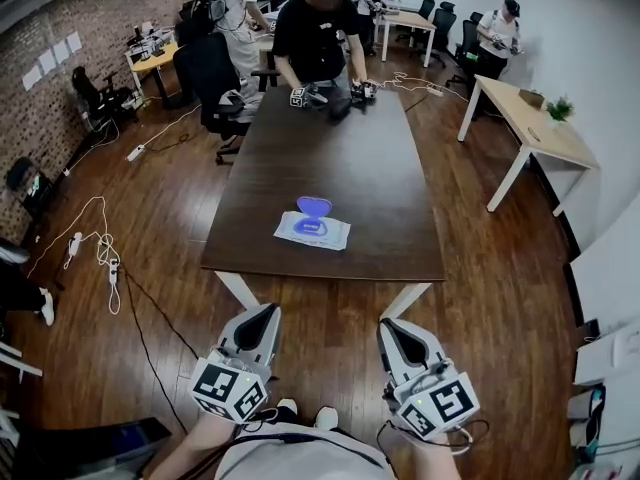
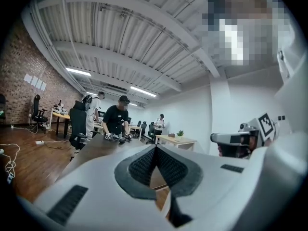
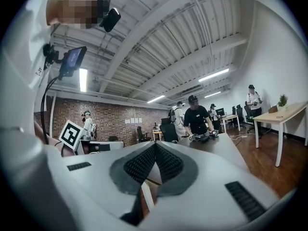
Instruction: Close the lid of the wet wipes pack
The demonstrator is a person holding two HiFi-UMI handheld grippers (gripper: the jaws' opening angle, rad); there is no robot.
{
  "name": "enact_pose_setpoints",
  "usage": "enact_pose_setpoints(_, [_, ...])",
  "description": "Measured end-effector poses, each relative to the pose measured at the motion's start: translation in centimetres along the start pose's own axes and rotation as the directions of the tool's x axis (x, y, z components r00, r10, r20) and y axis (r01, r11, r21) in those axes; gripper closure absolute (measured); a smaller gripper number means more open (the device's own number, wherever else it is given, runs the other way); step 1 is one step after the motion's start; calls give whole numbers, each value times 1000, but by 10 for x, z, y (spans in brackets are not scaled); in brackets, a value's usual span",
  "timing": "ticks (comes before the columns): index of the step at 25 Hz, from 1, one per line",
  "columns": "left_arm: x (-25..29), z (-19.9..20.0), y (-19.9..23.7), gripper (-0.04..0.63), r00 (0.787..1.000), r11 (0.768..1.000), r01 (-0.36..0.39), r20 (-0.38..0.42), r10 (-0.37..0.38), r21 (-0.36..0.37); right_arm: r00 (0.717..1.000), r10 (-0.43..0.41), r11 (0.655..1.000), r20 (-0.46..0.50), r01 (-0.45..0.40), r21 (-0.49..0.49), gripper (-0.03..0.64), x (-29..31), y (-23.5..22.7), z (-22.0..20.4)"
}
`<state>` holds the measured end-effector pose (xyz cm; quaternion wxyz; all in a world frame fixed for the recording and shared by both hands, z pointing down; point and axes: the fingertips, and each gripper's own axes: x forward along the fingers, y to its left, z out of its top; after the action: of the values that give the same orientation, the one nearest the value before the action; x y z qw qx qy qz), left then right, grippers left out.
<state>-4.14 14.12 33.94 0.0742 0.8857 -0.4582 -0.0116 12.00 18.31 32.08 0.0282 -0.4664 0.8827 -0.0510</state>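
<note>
Closest to the camera, at the bottom of the head view, the white plastic left gripper point(image 1: 263, 318) and the matching right gripper point(image 1: 392, 330) sit side by side, each with a black-and-white marker cube at its rear. Both stop short of the near edge of the long dark brown wooden table point(image 1: 350, 158). Each gripper's own view shows its ribbed black pads pressed together with nothing between them. On the table, near its front edge and well apart from both grippers, lies the flat white and blue wet wipes pack point(image 1: 318, 234). Its rounded blue-purple plastic lid point(image 1: 313, 206) stands flipped open toward the far side. At the table's far end a person in a black shirt point(image 1: 315, 33) leans over other grippers, and a black office chair point(image 1: 208, 73) stands just beside that end.
</note>
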Motion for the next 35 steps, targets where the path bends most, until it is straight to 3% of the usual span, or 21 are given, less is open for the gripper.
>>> enact_pose_setpoints(13, [10,-4,6,594,998,998,-66,-2,66,3,999,38,999,-5,-38,19,612,6,-18,-7])
enact_pose_setpoints(18, [31,-3,19,594,999,999,-47,13,47,1,999,30,999,-15,-29,21,612,25,-30,-7])
enact_pose_setpoints(30, [109,9,91,594,1000,999,-19,-16,19,-30,999,15,1000,-41,-15,14,612,126,-63,-9])
enact_pose_setpoints(35, [147,7,130,594,999,999,31,-18,-32,-24,999,6,1000,-47,-6,13,612,181,-76,-2])
